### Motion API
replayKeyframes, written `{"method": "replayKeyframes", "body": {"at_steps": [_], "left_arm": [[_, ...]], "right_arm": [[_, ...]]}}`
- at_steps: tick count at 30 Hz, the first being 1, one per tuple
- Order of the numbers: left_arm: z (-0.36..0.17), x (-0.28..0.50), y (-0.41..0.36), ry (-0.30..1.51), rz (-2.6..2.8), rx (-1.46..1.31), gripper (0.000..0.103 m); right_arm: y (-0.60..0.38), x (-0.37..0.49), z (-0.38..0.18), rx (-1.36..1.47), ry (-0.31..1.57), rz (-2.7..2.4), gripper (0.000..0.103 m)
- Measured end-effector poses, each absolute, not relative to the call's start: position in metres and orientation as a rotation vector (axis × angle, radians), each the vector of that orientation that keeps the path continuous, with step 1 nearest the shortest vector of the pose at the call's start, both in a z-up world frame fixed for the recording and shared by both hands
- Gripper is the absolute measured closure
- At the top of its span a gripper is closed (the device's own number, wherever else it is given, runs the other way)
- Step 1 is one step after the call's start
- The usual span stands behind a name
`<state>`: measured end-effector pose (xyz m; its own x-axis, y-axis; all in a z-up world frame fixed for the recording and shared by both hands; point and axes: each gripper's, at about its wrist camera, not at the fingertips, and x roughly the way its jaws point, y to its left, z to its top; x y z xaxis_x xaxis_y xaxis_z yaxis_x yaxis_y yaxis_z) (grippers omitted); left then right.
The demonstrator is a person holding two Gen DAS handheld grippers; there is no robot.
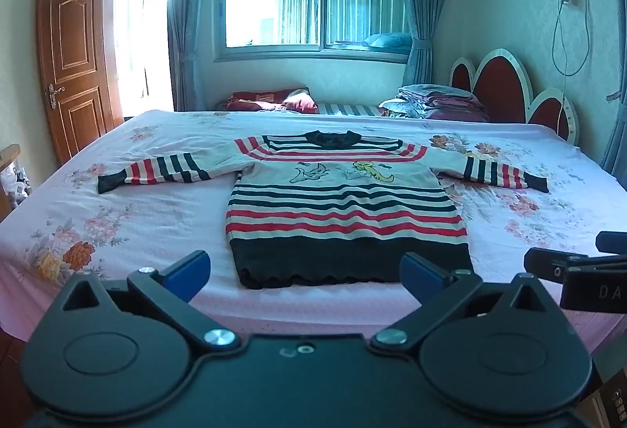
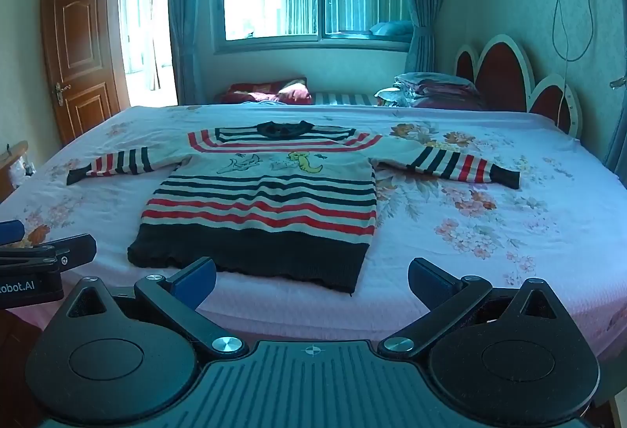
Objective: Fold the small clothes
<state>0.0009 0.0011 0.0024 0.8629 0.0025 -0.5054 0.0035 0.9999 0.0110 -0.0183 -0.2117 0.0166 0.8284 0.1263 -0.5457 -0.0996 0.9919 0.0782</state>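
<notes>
A small striped sweater (image 1: 345,208) is laid flat, face up, on the bed (image 1: 156,228), its dark hem close to the near edge and its collar toward the far edge. Both sleeves are spread straight out toward the left and right sides of the bed. No fold has been made yet.

The left tongs (image 1: 305,273) are held wide apart and empty, poised over the near edge just before the hem. The right tongs (image 2: 311,279) are likewise spread wide with nothing between them, off the hem's right corner.

The step in hand is judged to be the first approach. It would be done well if a sleeve cuff or a hem corner were taken cleanly, with both knit layers pinched together and the flowered sheet beneath left untouched. The knit is likely to stretch and sag, so it should be lifted low and carried across evenly, and the fold line kept parallel to the stripes' ends.
</notes>
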Motion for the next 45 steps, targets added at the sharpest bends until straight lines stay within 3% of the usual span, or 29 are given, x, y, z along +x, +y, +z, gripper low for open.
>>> {"method": "replayKeyframes", "body": {"at_steps": [45], "left_arm": [[0.0031,-0.0051,-0.0029,0.524,0.012,0.004,0.000]], "right_arm": [[-0.2140,-0.0193,0.0186,0.043,0.580,0.128,0.000]]}}
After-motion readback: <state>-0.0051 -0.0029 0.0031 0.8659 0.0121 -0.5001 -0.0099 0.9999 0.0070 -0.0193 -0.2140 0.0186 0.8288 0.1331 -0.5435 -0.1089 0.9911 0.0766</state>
